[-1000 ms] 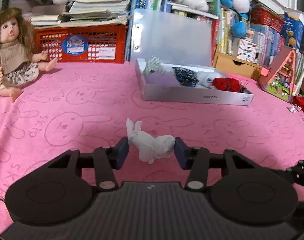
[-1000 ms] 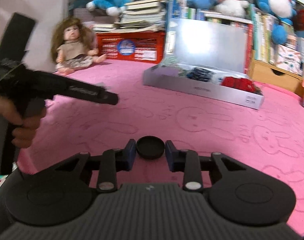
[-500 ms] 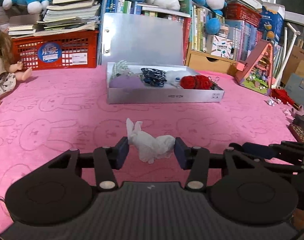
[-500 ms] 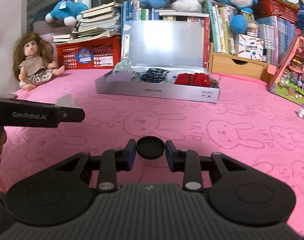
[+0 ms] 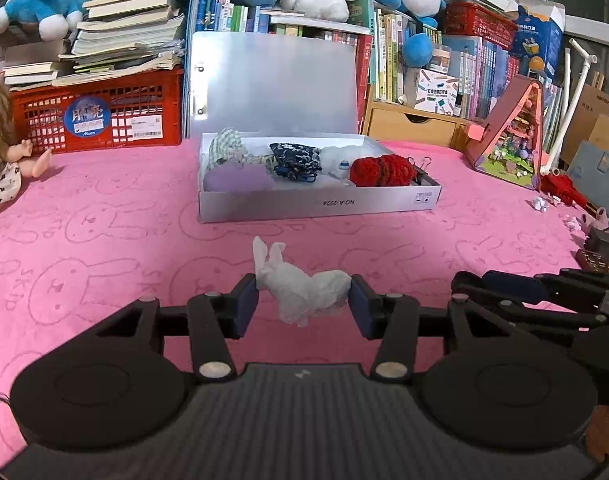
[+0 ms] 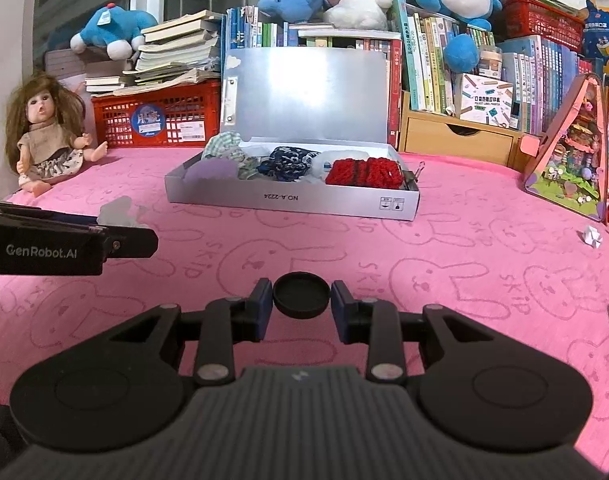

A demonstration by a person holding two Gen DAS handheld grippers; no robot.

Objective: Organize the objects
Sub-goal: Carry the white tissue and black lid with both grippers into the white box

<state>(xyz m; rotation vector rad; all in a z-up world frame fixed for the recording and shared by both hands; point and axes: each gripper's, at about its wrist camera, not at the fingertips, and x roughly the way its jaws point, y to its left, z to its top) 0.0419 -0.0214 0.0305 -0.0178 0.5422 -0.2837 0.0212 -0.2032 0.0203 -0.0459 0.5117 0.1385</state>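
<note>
My left gripper [image 5: 303, 300] is shut on a crumpled white tissue [image 5: 300, 286], held above the pink blanket. A round black lid [image 6: 301, 294] sits pinched in my right gripper [image 6: 301, 298], which is shut on it. Ahead of both stands an open silver box [image 5: 318, 204] [image 6: 292, 202] with its lid raised, holding a checked cloth, a dark blue pouch, a white item and a red knitted piece [image 5: 382, 170]. The right gripper shows at the right edge of the left wrist view, and the left gripper [image 6: 104, 240] with its tissue shows at the left of the right wrist view.
A doll [image 6: 44, 132] sits at the far left beside a red crate [image 5: 100, 114] stacked with books. Bookshelves and plush toys line the back. A pink triangular toy house [image 5: 512, 136] stands at the right, with paper scraps [image 6: 592, 236] and small items near it.
Both views have swung right, so the silver box now sits nearly straight ahead and the doll has slid to the left edge. Each gripper keeps its hold.
</note>
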